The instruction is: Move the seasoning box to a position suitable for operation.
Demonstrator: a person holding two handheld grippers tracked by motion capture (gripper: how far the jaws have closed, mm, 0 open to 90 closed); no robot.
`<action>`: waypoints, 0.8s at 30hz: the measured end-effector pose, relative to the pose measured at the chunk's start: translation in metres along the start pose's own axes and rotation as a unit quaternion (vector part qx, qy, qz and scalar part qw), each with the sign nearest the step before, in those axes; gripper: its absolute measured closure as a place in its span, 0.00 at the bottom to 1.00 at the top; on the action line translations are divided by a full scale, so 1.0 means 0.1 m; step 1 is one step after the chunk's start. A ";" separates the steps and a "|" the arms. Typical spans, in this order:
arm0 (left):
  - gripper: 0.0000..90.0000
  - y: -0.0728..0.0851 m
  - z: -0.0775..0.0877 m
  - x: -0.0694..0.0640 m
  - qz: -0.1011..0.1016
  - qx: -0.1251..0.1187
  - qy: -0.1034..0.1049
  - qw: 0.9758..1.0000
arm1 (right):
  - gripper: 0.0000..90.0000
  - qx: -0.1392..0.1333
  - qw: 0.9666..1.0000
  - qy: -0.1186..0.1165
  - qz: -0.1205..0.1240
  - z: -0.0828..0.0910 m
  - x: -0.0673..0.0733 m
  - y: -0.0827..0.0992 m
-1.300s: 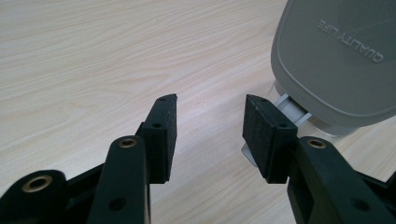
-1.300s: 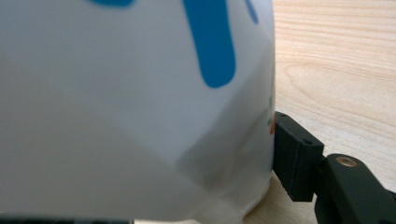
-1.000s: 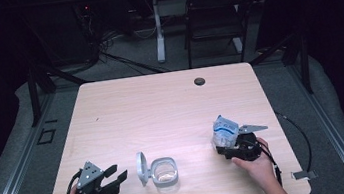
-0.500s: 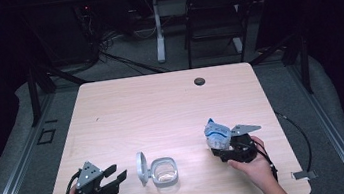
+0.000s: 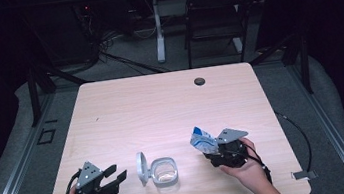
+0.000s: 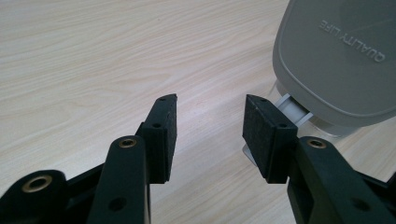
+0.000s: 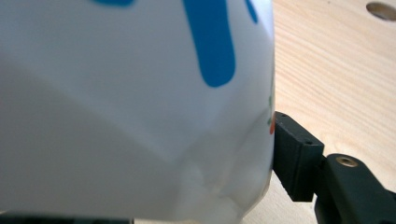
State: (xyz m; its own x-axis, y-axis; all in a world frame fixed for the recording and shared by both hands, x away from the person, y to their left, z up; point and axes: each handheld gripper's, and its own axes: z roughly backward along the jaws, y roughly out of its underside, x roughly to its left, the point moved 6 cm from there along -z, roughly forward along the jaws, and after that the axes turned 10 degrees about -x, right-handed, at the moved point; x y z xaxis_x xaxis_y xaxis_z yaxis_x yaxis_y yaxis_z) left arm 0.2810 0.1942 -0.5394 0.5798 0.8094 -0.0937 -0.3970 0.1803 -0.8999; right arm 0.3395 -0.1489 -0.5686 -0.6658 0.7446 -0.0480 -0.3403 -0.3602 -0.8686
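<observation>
Two grippers work over the wooden table (image 5: 161, 108). Near its front edge, around the middle, stands a clear container (image 5: 165, 172) with its grey lid (image 5: 142, 168) flipped open to the left. Right of it, the right gripper (image 5: 210, 148) clamps a white-and-blue packet (image 5: 202, 140), lifted off the wood. At near left, the left gripper (image 5: 118, 173) rests with jaws apart and empty, aimed at the lid. Opening looks done; emptying the packet into the container appears to remain.

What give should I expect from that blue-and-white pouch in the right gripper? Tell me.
The pouch is probably soft: its skin creases and dents where the right gripper clamps it. It looks light and may sag or shift if squeezed less.
</observation>
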 end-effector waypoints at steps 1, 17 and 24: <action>0.62 0.00 0.00 0.00 0.000 0.000 0.000 1.000 | 0.46 0.001 1.000 -0.001 0.002 0.00 0.00 0.00; 0.62 0.00 0.01 0.02 0.003 0.000 0.000 1.000 | 0.46 -0.003 1.000 0.012 0.025 -0.01 0.10 -0.11; 0.62 0.00 0.01 0.02 0.003 0.000 0.001 1.000 | 0.46 -0.002 0.999 0.024 0.046 -0.01 0.13 -0.13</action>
State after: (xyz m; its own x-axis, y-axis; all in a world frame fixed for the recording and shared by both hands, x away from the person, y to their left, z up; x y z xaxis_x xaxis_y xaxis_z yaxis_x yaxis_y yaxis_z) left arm 0.2814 0.1967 -0.5389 0.5791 0.8092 -0.0991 -0.3996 0.1758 -0.8997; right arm 0.3362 -0.1337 -0.5586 -0.6615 0.7345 -0.1515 -0.2761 -0.4264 -0.8614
